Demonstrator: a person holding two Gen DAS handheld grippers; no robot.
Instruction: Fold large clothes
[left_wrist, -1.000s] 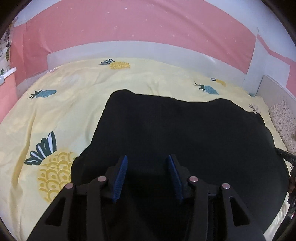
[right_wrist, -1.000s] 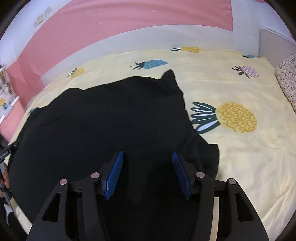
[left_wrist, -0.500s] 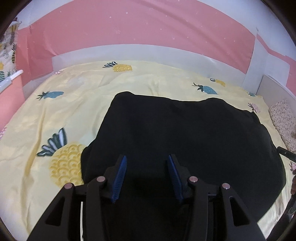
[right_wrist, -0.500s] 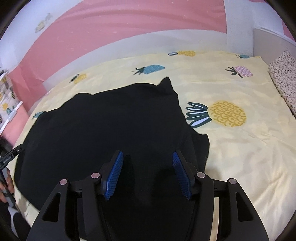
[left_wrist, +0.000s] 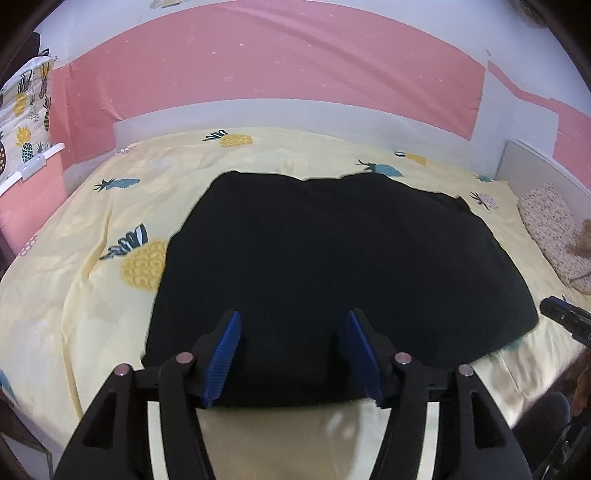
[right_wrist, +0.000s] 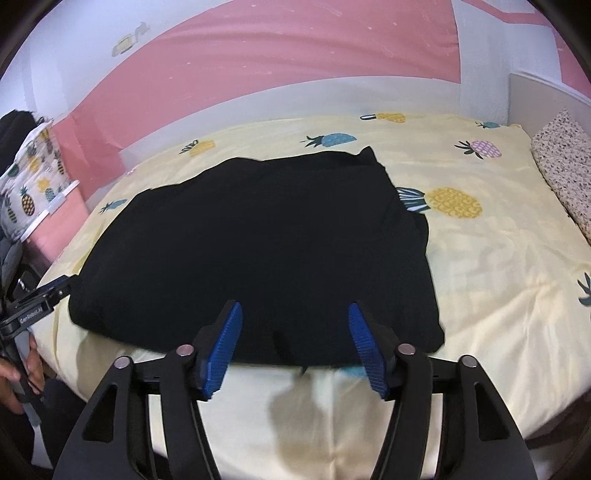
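A large black garment (left_wrist: 332, 266) (right_wrist: 258, 243) lies folded flat on the yellow pineapple-print bedsheet (left_wrist: 74, 288) (right_wrist: 498, 258). My left gripper (left_wrist: 291, 339) hovers above the garment's near edge, jaws opening, with nothing pinched between its blue pads (left_wrist: 223, 354). My right gripper (right_wrist: 295, 336) hangs the same way over the near edge further right, jaws opening, no cloth between its pads (right_wrist: 369, 350). Each gripper shows at the edge of the other's view: the right one (left_wrist: 569, 319) and the left one (right_wrist: 33, 306) with a hand on it.
A pink and white wall (left_wrist: 277, 74) runs behind the bed. A speckled pillow (left_wrist: 554, 229) (right_wrist: 565, 162) lies at the right side against a white board. A pineapple-print cloth (left_wrist: 22, 110) hangs on a rail at the left.
Both grippers have drawn back toward the near edge of the bed and risen a little. Their jaws have widened. The garment's near edge and bare sheet now show below them.
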